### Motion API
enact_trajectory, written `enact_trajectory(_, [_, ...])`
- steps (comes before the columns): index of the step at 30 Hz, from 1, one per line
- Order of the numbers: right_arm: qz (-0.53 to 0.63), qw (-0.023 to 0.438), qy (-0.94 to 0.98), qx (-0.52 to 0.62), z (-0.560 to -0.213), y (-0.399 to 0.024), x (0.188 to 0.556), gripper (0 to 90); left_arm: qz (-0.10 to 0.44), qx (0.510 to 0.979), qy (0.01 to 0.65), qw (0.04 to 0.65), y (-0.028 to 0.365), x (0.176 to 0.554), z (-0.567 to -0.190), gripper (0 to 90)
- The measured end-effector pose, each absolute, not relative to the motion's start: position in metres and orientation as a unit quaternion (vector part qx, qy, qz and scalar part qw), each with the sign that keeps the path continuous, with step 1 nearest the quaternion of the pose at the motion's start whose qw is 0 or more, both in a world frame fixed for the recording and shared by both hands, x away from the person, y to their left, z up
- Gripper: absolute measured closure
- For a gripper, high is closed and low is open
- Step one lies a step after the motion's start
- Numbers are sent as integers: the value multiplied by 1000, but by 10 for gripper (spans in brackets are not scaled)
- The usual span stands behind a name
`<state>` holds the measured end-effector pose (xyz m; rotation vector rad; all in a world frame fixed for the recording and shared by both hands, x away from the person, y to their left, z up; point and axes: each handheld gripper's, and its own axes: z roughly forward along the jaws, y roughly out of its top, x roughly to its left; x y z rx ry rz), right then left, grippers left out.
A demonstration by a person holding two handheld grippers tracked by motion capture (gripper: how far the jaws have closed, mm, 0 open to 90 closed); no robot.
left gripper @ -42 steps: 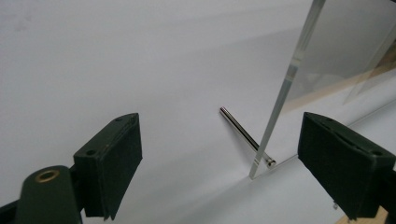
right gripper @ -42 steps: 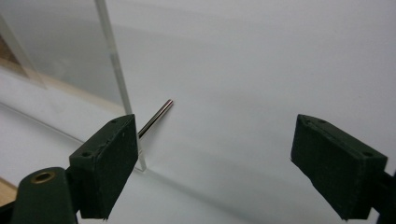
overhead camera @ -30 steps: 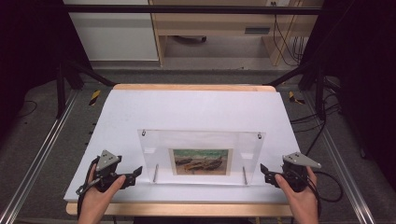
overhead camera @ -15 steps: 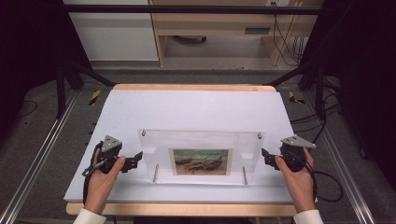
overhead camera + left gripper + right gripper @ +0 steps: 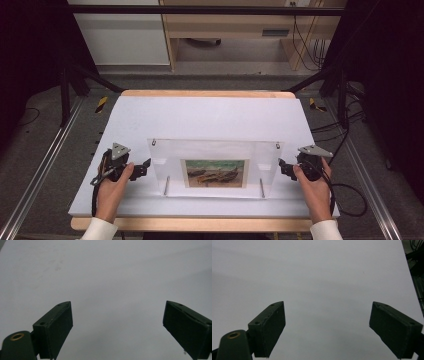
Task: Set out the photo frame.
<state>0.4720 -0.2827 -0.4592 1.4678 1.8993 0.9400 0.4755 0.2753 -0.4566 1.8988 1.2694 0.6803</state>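
Acrylic frame [image 5: 215,167] stands between both grippers, seemingly untouched.

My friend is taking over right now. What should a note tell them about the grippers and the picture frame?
Left hand-held gripper: open, holding nothing, just off the left edge of the clear acrylic picture frame.
Right hand-held gripper: open, holding nothing, just off the frame's right edge.
Frame: lies near the front of the white table, with a painted print in its middle.
Done: both grippers are lined up on either side of the frame.
Left: nothing is gripped yet; probably close in on both edges and take hold.
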Motion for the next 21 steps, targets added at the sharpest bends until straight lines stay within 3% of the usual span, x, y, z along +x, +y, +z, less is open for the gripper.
enact_trajectory(11, [340, 259, 706, 565, -472, -286, 467, 103, 262, 752, 503, 336, 284, 470, -463, 85])
enact_trajectory(21, [336, 256, 704, 572, -472, -287, 450, 104, 247, 742, 506, 364, 292, 457, -459, 81])
